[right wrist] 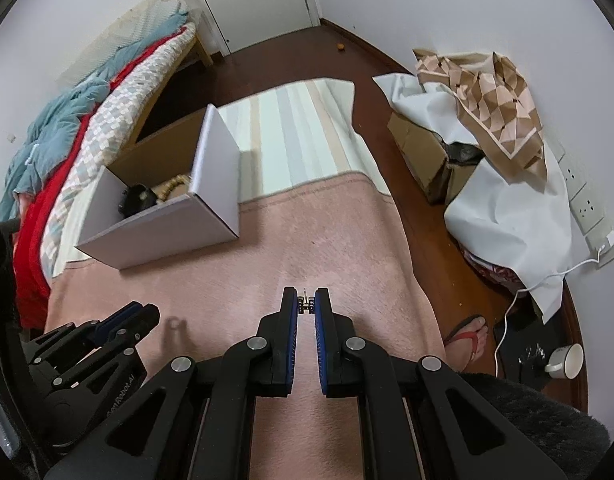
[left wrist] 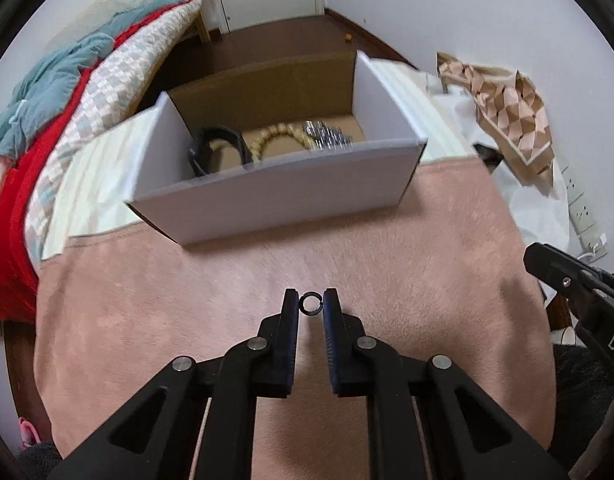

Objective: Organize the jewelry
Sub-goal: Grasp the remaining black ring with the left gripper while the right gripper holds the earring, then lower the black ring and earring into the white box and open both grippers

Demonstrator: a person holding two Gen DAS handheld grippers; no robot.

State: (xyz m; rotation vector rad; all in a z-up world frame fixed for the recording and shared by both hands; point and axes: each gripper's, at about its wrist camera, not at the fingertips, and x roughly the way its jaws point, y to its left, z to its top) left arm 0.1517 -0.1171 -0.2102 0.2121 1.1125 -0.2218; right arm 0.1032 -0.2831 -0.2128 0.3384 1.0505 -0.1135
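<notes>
My left gripper (left wrist: 310, 305) is shut on a small black ring (left wrist: 309, 304) and holds it above the pink blanket (left wrist: 227, 280). My right gripper (right wrist: 306, 306) is shut on a small metal earring (right wrist: 306, 305) with a thin post. A white cardboard box (left wrist: 275, 196) stands open ahead. In it lie a black bracelet (left wrist: 211, 148), a beaded tan bracelet (left wrist: 275, 140) and a silver chain piece (left wrist: 327, 136). The box (right wrist: 167, 224) shows at the left in the right wrist view. The left gripper (right wrist: 119, 328) shows there at the lower left.
A striped sheet (right wrist: 299, 132) lies beyond the pink blanket. A bed with red and teal bedding (left wrist: 47, 128) is at the left. A cardboard box under white and patterned cloth (right wrist: 487, 152) stands right. A cup (right wrist: 567, 360), a cable and a sandalled foot (right wrist: 471, 336) are on the floor.
</notes>
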